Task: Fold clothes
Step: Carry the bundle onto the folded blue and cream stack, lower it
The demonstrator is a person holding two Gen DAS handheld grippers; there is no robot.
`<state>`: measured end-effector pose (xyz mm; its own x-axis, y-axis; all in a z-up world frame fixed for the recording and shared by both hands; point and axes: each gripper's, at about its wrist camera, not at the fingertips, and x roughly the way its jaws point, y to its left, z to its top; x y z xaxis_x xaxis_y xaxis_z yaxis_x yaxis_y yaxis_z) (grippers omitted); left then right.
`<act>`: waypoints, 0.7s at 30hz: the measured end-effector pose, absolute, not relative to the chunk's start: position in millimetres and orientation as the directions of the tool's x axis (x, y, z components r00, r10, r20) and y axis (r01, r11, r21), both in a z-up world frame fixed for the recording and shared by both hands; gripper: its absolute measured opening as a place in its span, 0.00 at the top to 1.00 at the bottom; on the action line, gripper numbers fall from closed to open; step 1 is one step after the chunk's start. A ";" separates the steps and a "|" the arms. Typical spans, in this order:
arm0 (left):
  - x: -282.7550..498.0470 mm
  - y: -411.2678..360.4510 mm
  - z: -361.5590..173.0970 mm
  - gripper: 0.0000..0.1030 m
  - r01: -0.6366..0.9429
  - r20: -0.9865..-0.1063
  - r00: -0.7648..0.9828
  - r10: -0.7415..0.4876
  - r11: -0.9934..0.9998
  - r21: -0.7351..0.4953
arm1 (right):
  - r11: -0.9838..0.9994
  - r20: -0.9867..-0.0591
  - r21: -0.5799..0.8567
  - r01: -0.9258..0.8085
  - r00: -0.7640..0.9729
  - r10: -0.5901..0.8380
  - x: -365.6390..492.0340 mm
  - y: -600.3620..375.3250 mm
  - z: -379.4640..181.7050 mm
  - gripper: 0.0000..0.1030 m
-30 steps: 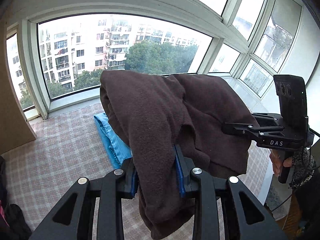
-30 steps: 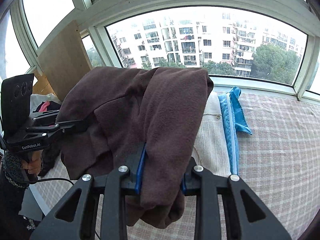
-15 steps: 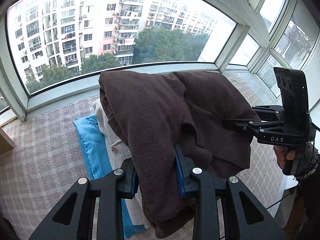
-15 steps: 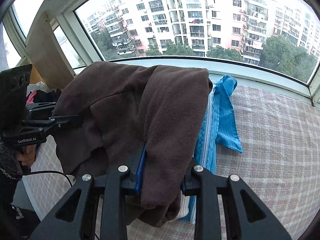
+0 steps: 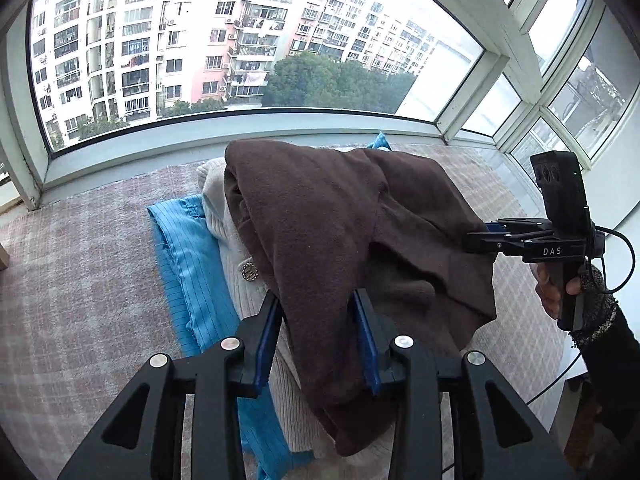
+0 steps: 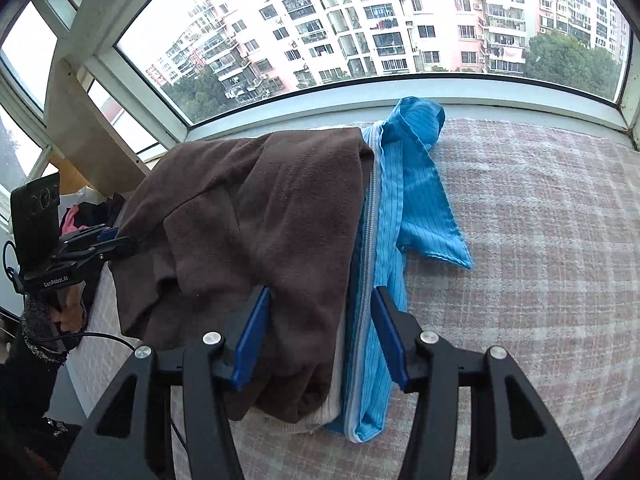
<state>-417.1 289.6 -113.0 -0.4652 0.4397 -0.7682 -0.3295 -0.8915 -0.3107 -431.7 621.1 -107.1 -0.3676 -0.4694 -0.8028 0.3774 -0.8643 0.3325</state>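
Brown fleece garment point(image 5: 340, 232) lies folded on top of a stack, draped over a cream knit sweater point(image 5: 236, 240) and a blue striped garment point(image 5: 184, 248), all on a pink plaid blanket point(image 5: 80, 280) covering the window-side platform. Left gripper point(image 5: 318, 332) has its fingers point(image 5: 266, 336) on either side of one end of the brown fleece; they are opening, and the cloth sits between the blue pads with the pads right at the fabric, so a real clamp cannot be told from this view. Right gripper point(image 6: 316, 332) is at the other end; its fingers point(image 6: 252, 332) are opening too, with brown fleece, a strip of cream knit and the blue garment's zipper edge point(image 6: 370, 280) between them, and the right pad stands clear of the cloth. Blue striped garment sticks out from under the stack on the window side, collar toward the sill point(image 6: 360, 96). A sleeved hand point(image 5: 560, 284) holds the right gripper's handle in the left view. Apartment blocks point(image 5: 160, 40) show through the glass.
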 end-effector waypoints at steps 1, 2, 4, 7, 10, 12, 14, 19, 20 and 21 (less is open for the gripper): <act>-413.5 287.7 -100.3 0.71 -0.337 -0.761 -0.489 0.426 -0.897 -0.286 | -0.866 -0.784 0.328 0.378 -0.402 -0.473 -426.7 626.2 -94.9 0.51; -411.7 286.8 -88.3 0.71 -0.348 -0.753 -0.504 0.423 -0.897 -0.271 | -0.867 -0.763 0.325 0.378 -0.436 -0.477 -421.2 630.9 -82.9 0.51; -410.2 287.0 -65.6 0.71 -0.372 -0.735 -0.534 0.417 -0.897 -0.238 | -0.854 -0.718 0.339 0.394 -0.478 -0.506 -410.5 624.1 -62.6 0.51; -425.3 301.2 -45.9 0.71 -0.408 -0.711 -0.575 0.405 -0.895 -0.180 | -0.839 -0.691 0.330 0.433 -0.495 -0.527 -420.5 599.0 -49.9 0.57; -451.2 317.0 -51.9 0.74 -0.429 -0.711 -0.567 0.416 -0.886 -0.177 | -0.836 -0.710 0.322 0.444 -0.471 -0.523 -444.7 572.2 -59.7 0.78; -467.3 326.5 -64.0 0.76 -0.439 -0.721 -0.551 0.420 -0.881 -0.178 | -0.837 -0.717 0.338 0.431 -0.458 -0.525 -458.3 566.8 -74.9 0.78; -479.1 329.1 -80.6 0.76 -0.427 -0.746 -0.545 0.383 -0.892 -0.146 | -0.855 -0.732 0.316 0.411 -0.468 -0.495 -471.9 564.7 -92.5 0.78; -501.1 304.7 -147.1 0.76 -0.382 -0.793 -0.483 0.372 -0.904 -0.191 | -0.881 -0.781 0.320 0.349 -0.428 -0.454 -497.2 573.1 -146.3 0.80; -501.3 299.4 -152.8 0.76 -0.388 -0.776 -0.484 0.405 -0.894 -0.225 | -0.875 -0.776 0.335 0.349 -0.425 -0.466 -499.5 576.5 -151.6 0.80; -500.9 296.5 -153.5 0.76 -0.388 -0.764 -0.485 0.425 -0.888 -0.247 | -0.874 -0.774 0.339 0.349 -0.425 -0.470 -499.8 577.7 -150.7 0.80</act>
